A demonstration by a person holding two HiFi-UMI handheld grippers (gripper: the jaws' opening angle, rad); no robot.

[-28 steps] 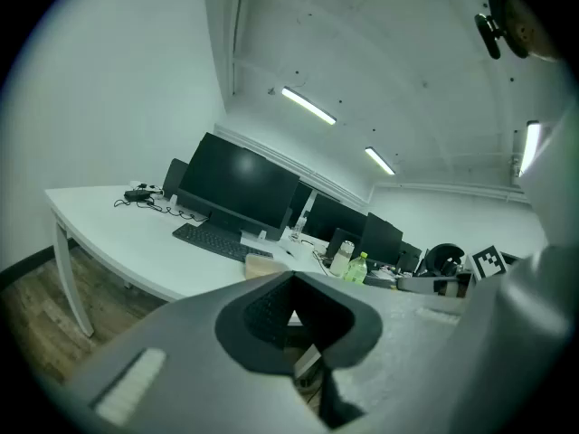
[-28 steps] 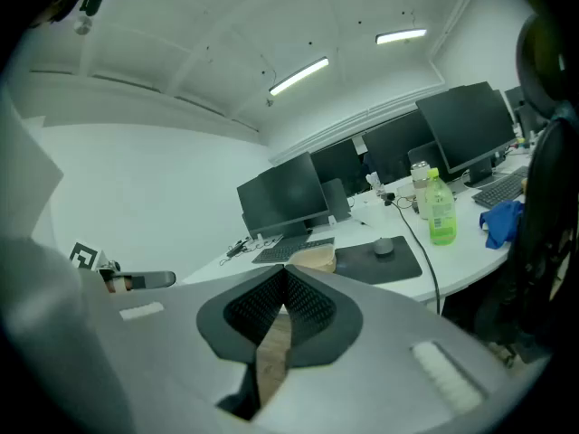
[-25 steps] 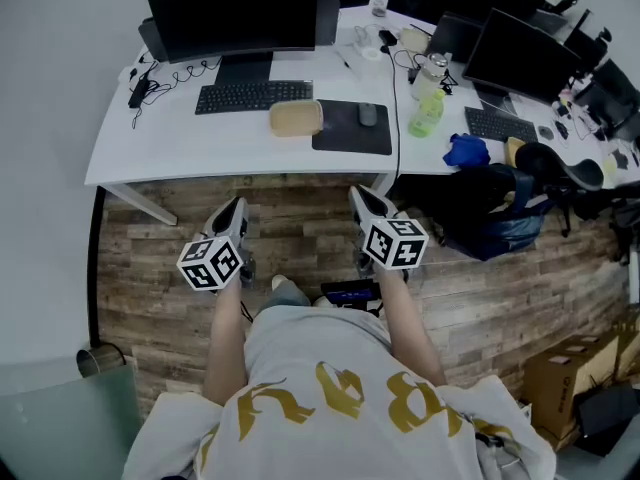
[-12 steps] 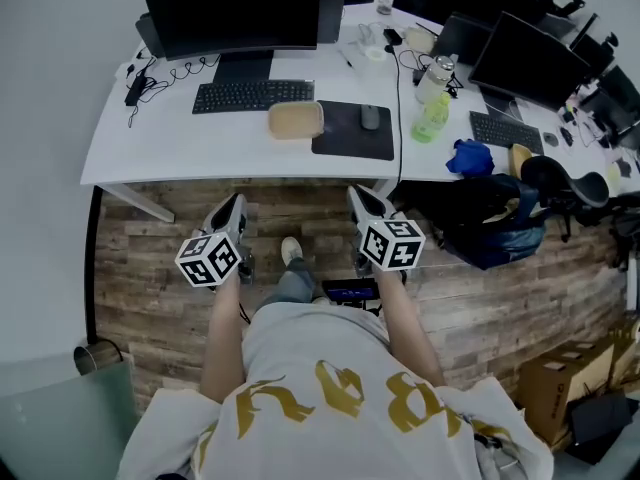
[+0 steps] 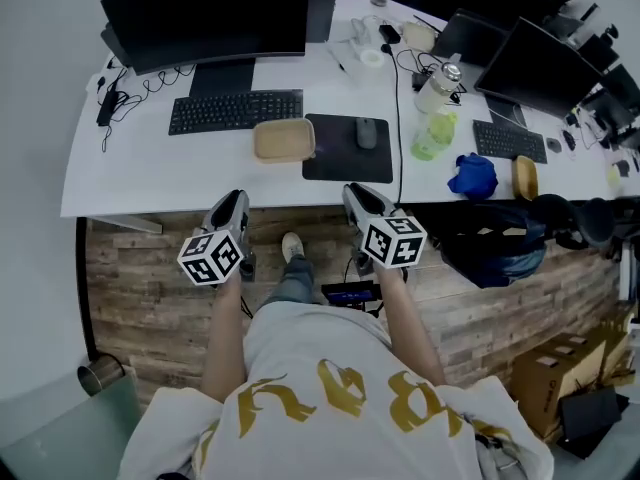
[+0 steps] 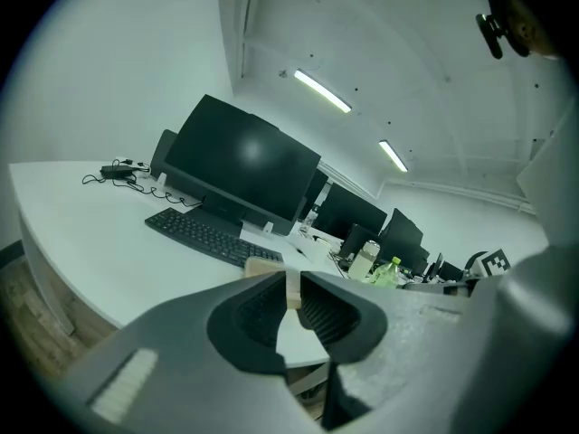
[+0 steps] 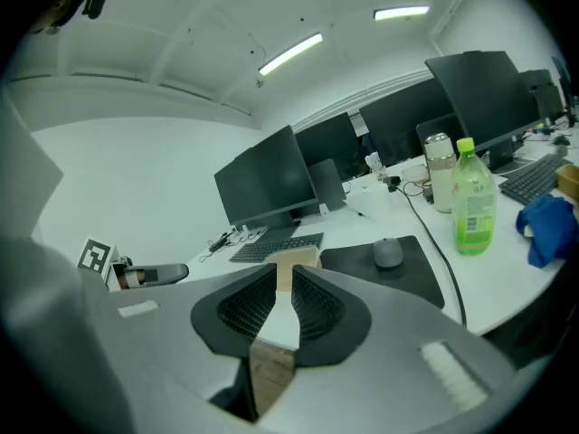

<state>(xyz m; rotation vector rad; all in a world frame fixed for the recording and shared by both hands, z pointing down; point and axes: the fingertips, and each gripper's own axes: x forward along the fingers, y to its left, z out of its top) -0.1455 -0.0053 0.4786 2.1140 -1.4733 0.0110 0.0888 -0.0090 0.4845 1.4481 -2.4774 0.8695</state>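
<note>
Both grippers are held side by side at the front edge of a white desk point(image 5: 140, 173), each empty. In the head view my left gripper point(image 5: 233, 200) and right gripper point(image 5: 355, 192) point toward a tan rectangular container point(image 5: 284, 139) that lies between a black keyboard point(image 5: 235, 111) and a black mouse pad point(image 5: 345, 148) with a mouse point(image 5: 367, 133). In the left gripper view, the left gripper point(image 6: 292, 283) has its jaws together, with the tan container point(image 6: 262, 265) just beyond. The right gripper point(image 7: 283, 278) is likewise shut, the container point(image 7: 294, 259) ahead of it.
A large black monitor point(image 5: 205, 18) stands behind the keyboard. A green bottle point(image 5: 433, 138), a metal can point(image 5: 437, 86), a blue cloth point(image 5: 472, 175) and more monitors occupy the desk's right side. A black bag point(image 5: 500, 248) sits on the wooden floor, right.
The person has stepped toward the desk, so it looks nearer and larger in every view. Both grippers now reach the desk's front edge; their jaws have not changed.
</note>
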